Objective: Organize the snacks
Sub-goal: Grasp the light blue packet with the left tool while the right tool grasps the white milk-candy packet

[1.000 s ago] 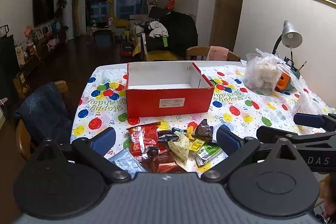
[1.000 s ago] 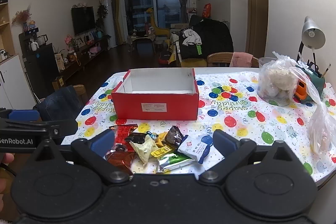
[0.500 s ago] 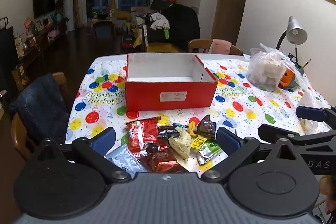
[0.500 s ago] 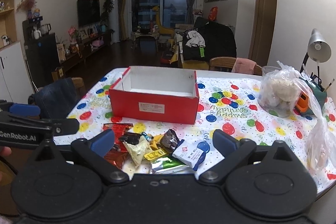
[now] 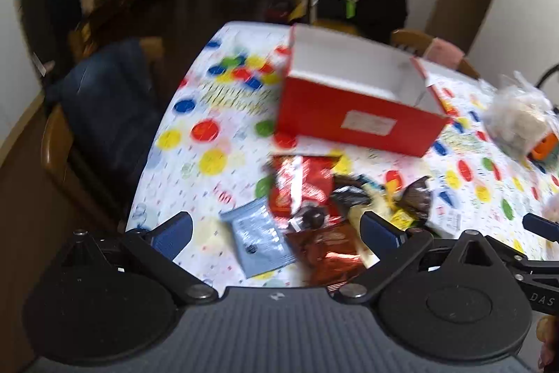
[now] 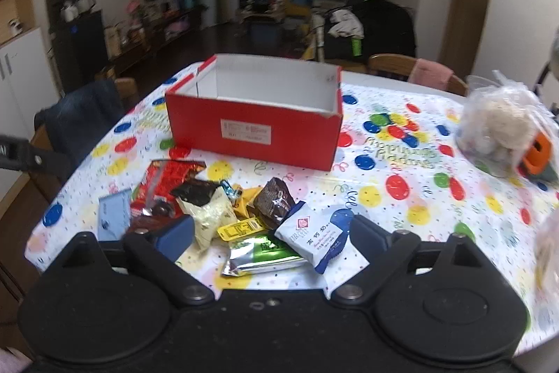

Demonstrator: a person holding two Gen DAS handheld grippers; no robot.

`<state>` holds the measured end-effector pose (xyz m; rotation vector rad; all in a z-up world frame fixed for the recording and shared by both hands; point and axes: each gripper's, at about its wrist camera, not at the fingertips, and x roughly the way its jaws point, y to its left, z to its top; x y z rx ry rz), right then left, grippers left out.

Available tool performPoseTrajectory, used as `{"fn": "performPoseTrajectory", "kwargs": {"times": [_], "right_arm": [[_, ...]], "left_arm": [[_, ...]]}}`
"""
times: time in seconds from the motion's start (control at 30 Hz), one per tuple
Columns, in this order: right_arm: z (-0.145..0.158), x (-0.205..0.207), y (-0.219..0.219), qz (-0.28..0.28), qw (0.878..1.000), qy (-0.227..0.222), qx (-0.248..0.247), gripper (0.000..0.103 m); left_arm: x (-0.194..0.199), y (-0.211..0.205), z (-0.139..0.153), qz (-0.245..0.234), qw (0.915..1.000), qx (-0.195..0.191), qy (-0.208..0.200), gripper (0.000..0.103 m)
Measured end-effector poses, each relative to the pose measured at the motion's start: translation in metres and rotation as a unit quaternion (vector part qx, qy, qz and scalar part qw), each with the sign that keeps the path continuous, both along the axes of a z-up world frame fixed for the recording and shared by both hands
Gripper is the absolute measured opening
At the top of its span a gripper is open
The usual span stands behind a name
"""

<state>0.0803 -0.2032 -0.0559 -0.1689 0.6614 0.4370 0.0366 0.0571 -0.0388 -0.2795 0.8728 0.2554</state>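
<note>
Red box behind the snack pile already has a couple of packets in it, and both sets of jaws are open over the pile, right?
Not quite: the red box holds no packets; the right wrist view shows only its bare white interior. All snacks still lie in the snack pile, and both sets of jaws are open.

The left gripper point(image 5: 276, 231) points steeply downward, its two blue-padded fingers point(image 5: 173, 233) spread wide with nothing pressed between them. The right gripper point(image 6: 270, 235) also tilts downward, less steeply, and its jaws are closing while still far apart, the pads point(image 6: 176, 236) gripping nothing. Each gripper's dark frame shows at the edge of the other's view.
</note>
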Motion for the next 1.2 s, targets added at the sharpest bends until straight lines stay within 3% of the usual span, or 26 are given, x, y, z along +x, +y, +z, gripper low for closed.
{"fn": "performPoseTrajectory", "kwargs": {"times": [0.3,0.5,0.63,0.97,1.2], "right_arm": [[-0.034,0.061,-0.009,0.078,0.995,0.020,-0.063,0.087],[-0.058,0.097,-0.004,0.173,0.977,0.060,-0.109,0.081],[-0.069,0.114,-0.002,0.204,0.967,0.080,-0.131,0.079],[-0.084,0.143,-0.003,0.231,0.957,0.131,-0.115,0.073],[-0.088,0.146,0.002,0.251,0.951,0.145,-0.112,0.064]], "left_arm": [[0.034,0.021,-0.036,0.047,0.9956,-0.051,0.063,0.102],[0.057,0.034,-0.065,0.077,0.9855,-0.102,0.112,0.102],[0.069,0.039,-0.082,0.092,0.9792,-0.118,0.137,0.096],[0.092,0.053,-0.107,0.129,0.9714,-0.131,0.151,0.091],[0.100,0.056,-0.118,0.138,0.9681,-0.132,0.162,0.082]]}}
